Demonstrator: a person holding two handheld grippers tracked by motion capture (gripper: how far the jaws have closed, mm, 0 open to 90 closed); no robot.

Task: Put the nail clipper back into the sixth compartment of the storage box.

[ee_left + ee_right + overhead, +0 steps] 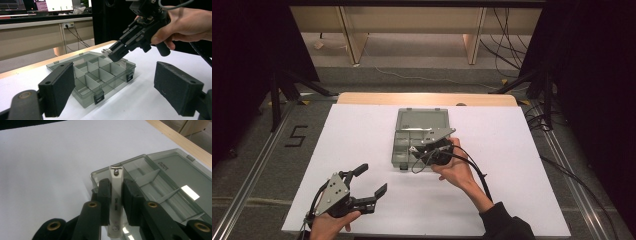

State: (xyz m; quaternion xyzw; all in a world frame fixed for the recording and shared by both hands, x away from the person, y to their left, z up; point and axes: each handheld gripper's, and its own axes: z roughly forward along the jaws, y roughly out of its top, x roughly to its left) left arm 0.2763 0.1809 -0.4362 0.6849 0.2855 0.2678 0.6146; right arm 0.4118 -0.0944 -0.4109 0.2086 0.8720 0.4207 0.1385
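A clear grey compartment box (398, 150) lies open in the middle of the white table, its lid (422, 119) flat behind it. My right gripper (415, 151) hovers over the box's front compartments, shut on a white and silver nail clipper (116, 173). In the right gripper view the clipper stands upright between the pads (104, 192), its metal head above the box's near corner (96, 176). The left gripper view shows the right gripper (115, 53) above the box (83, 100), the clipper's tip (106, 51) poking out. My left gripper (372, 178) rests open at the table's front left, nothing between its jaws.
The white table top (522, 175) has bare room on both sides of the box. A wooden edge (427, 98) runs along the far side. Cables (477, 170) trail from the right gripper past the forearm. Dark stands and floor rails flank the table.
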